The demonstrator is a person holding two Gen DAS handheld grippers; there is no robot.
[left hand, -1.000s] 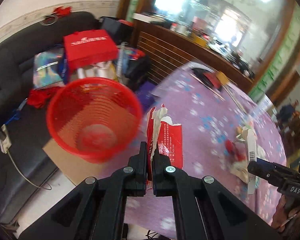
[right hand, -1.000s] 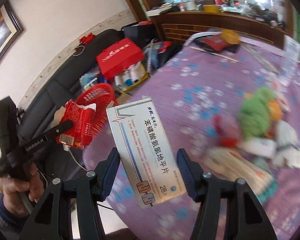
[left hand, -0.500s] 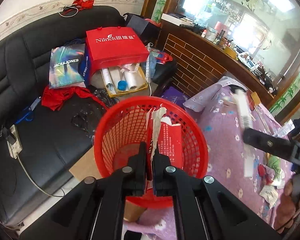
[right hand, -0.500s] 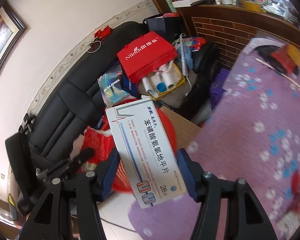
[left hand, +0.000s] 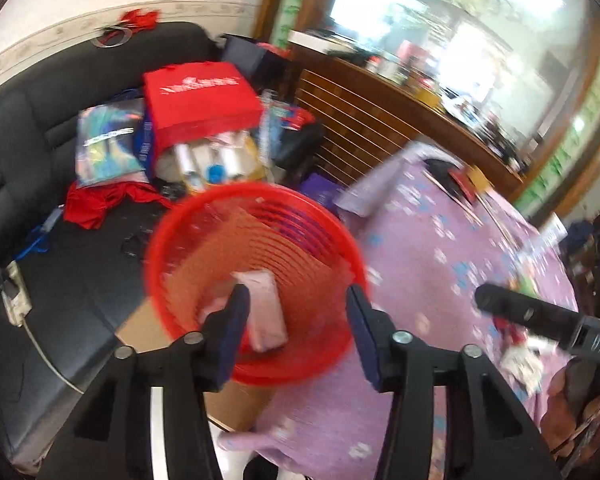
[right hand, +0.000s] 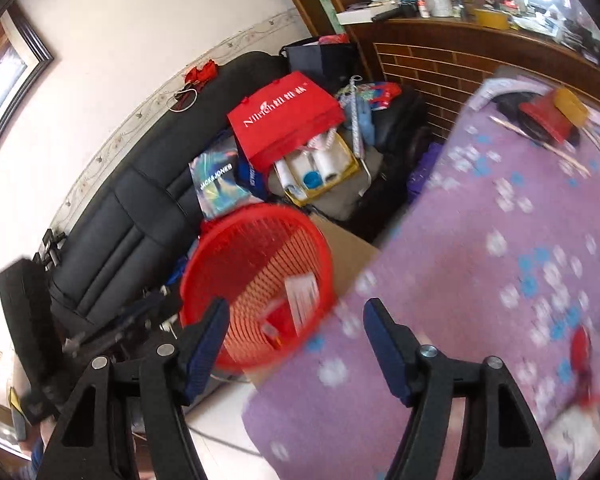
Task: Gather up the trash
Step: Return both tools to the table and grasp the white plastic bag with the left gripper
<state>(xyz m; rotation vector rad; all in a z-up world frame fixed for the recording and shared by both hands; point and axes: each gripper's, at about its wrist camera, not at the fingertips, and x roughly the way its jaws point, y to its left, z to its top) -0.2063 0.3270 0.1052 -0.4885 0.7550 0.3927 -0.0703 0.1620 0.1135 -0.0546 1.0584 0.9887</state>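
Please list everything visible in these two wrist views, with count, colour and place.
basket: one, red, on the floor by the table edge
cartons: two, white and red, inside the basket
tablecloth: one, purple, floral, covering the table
sofa: one, black, against the wall
shopping bag: one, red, on the sofa
leftover trash: several pieces, mixed colours, blurred, on the table
left tool: open, empty, over the basket
right tool: open, empty

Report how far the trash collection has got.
Done: the red basket already holds trash, a white box and a red pack. In hand: nothing. The left gripper and right gripper have just been opening, and nothing sits between their jaws. Left: more litter lies on the purple table, including a red scrap near its right edge.
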